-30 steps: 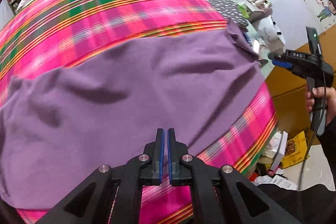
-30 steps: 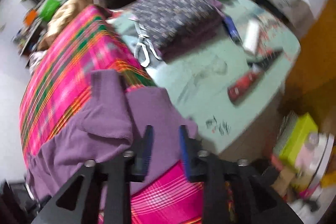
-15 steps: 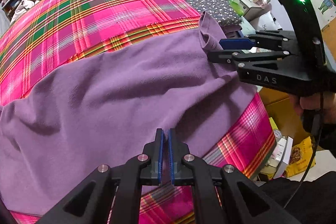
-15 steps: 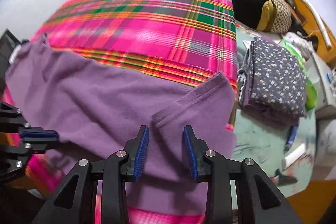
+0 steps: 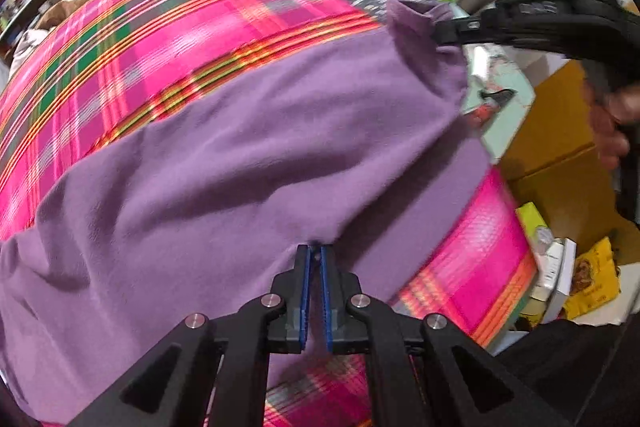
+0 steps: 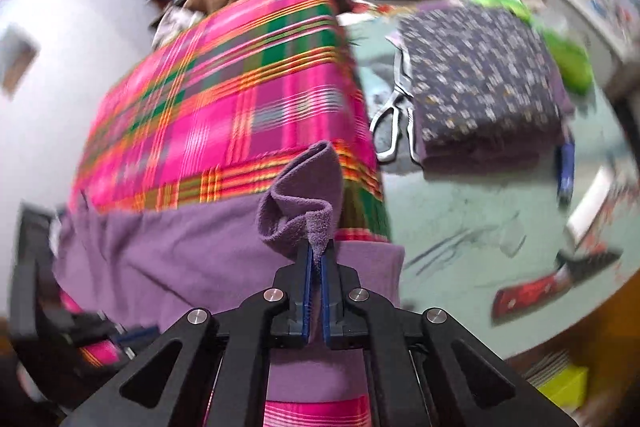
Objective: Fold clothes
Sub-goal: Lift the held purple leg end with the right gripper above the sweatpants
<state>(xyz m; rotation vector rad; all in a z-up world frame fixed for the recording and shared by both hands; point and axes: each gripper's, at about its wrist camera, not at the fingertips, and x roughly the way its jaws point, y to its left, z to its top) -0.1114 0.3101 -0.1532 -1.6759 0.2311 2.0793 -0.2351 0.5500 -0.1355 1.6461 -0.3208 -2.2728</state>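
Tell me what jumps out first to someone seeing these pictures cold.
A soft purple fleece garment sprawls across a loud pink-and-green plaid blanket that covers most of both views. The right claw is shut on a bunched corner of the fleece, and the left claw pinches its near edge. Beside the blanket, metal scissors lie against a folded dark dotted cloth.

garment [image 5: 248, 147]: on plaid blanket [image 5: 168, 27], toward 6 o'clock
folded cloth [image 6: 484, 87]: at 3 o'clock of blanket, on table [image 6: 460, 211]
scissors [image 6: 394, 115]: between blanket and folded cloth
knife [image 6: 552, 283]: at 5 o'clock of folded cloth
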